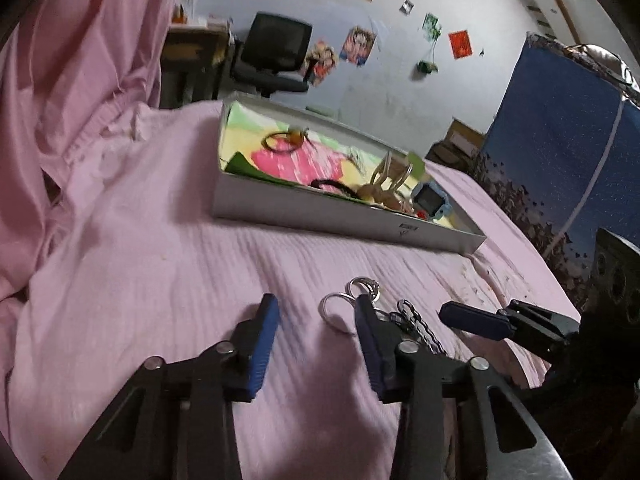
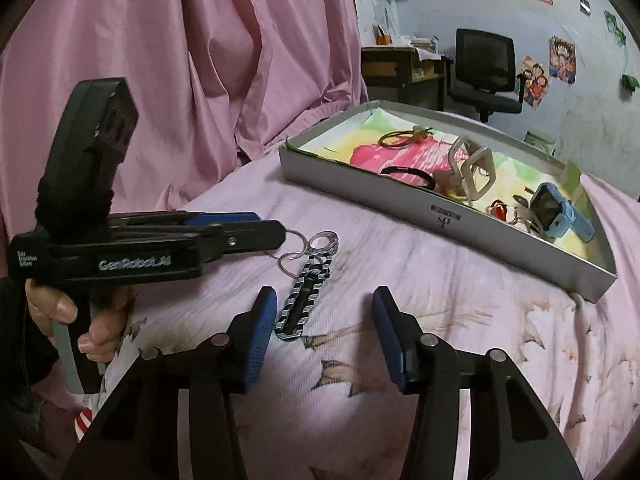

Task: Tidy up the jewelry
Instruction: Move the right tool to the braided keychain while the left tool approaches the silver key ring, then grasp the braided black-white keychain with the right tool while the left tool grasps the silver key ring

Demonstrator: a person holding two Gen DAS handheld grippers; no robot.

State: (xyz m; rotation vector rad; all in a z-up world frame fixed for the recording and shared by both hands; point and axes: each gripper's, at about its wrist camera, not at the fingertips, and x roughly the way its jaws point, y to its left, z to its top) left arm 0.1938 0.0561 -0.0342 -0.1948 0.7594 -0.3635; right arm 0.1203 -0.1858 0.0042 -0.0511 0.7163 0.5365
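A: What is left outside the box, and where is it lying?

B: A braided keychain (image 2: 305, 300) with a cluster of metal rings (image 2: 308, 250) at its far end is seen flat on the pink bed cover (image 2: 400, 264), well short of the grey box (image 2: 444, 216). It appears to be the last loose piece; a brown hair tie (image 2: 394, 139), a black hair tie (image 2: 408, 174), a pale angular frame (image 2: 474, 174) and a blue watch (image 2: 560, 212) are already gathered inside the box.

A: How is the left tool (image 1: 316, 316) held?

B: Its jaws are spread, with nothing between them. In the left wrist view the rings (image 1: 352, 300) are found just beside the right-hand pad (image 1: 370, 344), partly hidden by it, so the tool is judged to be lined up for a grip on the ring end, where the metal offers a firm edge. Whether the pad touches a ring cannot be told.

A: And the right tool (image 2: 324, 320)?

B: It is likewise spread and empty, held low over the bed with the braided strap just inside its left pad (image 2: 260, 332). It is probably kept there as a second option for the strap, or to steady it.

A: What is called for next?

B: A closing on the rings or strap, then a carry to a bare patch of the box floor. The thin rings could slip from flat pads against soft bedding, so a low, square approach would be advised.
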